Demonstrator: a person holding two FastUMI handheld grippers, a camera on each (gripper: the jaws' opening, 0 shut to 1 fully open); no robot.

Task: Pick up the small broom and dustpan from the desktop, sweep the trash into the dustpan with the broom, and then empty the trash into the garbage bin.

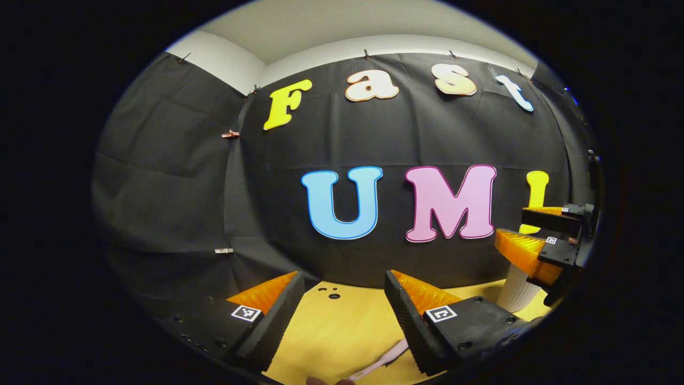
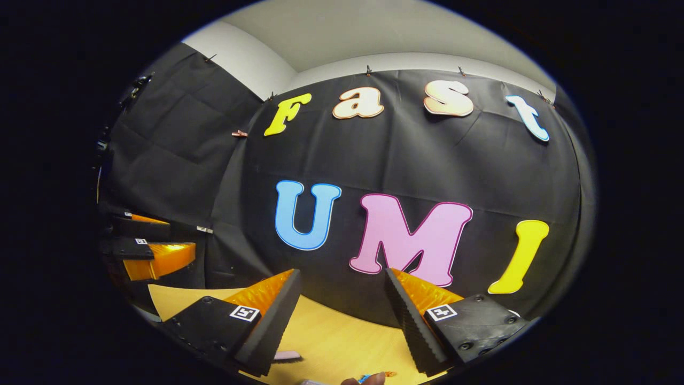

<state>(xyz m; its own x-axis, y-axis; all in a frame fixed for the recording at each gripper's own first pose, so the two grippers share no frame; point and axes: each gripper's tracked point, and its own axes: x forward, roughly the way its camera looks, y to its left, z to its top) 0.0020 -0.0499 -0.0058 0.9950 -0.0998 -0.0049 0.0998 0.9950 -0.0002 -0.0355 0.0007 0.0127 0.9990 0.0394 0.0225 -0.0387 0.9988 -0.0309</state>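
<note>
- Clearly at the very start: both tools not yet lifted, both grippers raised and aimed at the booth wall rather than down at the counter (image 1: 342, 321).
- Left gripper (image 1: 342, 315) spread wide, nothing between its fingers; seen again at the left edge of the right gripper view, also apart.
- Right gripper (image 2: 342, 315) likewise released and empty; visible too at the right edge of the left gripper view, in front of a white ribbed tub, probably the garbage bin (image 1: 515, 291).
- Pink handle (image 1: 382, 359) low in the left gripper view, just left of the right-hand finger, lying flat on the counter; whether broom or dustpan, cannot tell.
- Another pale pink piece (image 2: 287, 355) at the bottom of the right gripper view, beside the left-hand finger; small bright scraps (image 2: 377, 375) at the lower edge, likely the trash.
- Best done by tipping each gripper downward first, so that the handles sit centred between the fingers before descending.
- Worth lining the fingers across each handle, not along it, and closing near the balance point to stop the tool drooping.
- Sensible to keep the two grippers well apart while lowering, avoiding a knock against the tub.
</note>
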